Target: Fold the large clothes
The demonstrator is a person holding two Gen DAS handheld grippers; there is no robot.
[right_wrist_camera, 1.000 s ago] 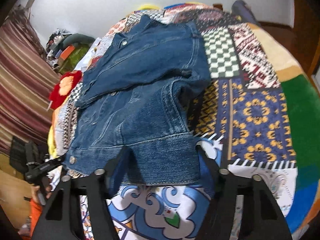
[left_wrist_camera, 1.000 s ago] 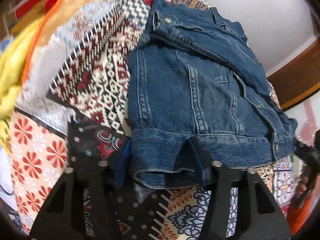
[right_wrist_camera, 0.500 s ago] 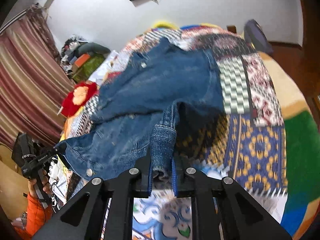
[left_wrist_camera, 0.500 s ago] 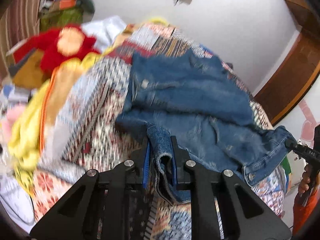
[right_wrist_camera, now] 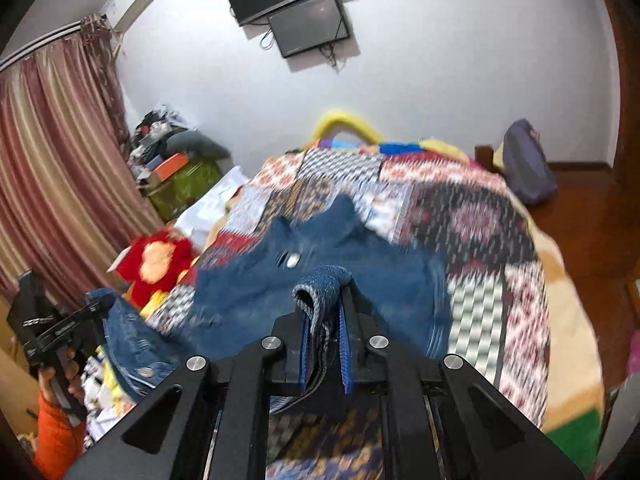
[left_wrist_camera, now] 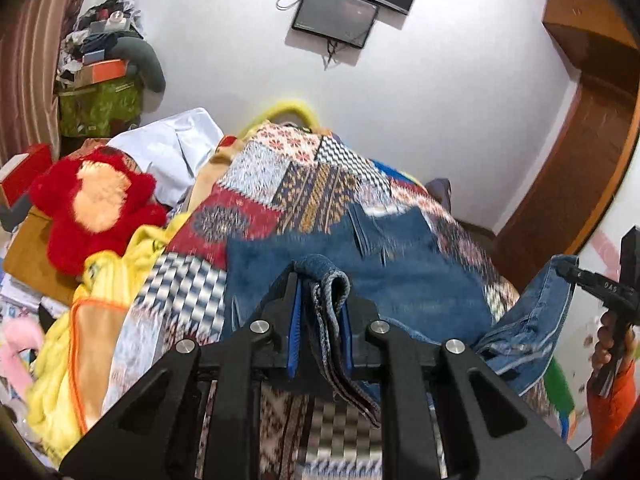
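Both tongs, spread apart a second ago, have clamped onto the hem of the denim jacket (left_wrist_camera: 400, 276) and lifted it off the patchwork bedspread (left_wrist_camera: 304, 184). Left tongs (left_wrist_camera: 320, 312) and right tongs (right_wrist_camera: 326, 320) each pinch a bunched hem fold. Judged: the bottom-to-collar fold is under way. The jacket body trails ahead of both tongs, resting on the bed.

Bright, even room light in both views, white wall (left_wrist_camera: 440, 92) evenly lit, only a soft shadow under the screen (right_wrist_camera: 308, 30). Heavy fisheye bend: dark rounded corners, curtain (right_wrist_camera: 52, 184) and door frame (left_wrist_camera: 580, 168) bowing. Motion blur smears the jacket (right_wrist_camera: 360, 276) and quilt (right_wrist_camera: 472, 220) in the right view; left view's jacket (left_wrist_camera: 400, 276) is streaky too. Both grippers' black frames stay sharp up close.
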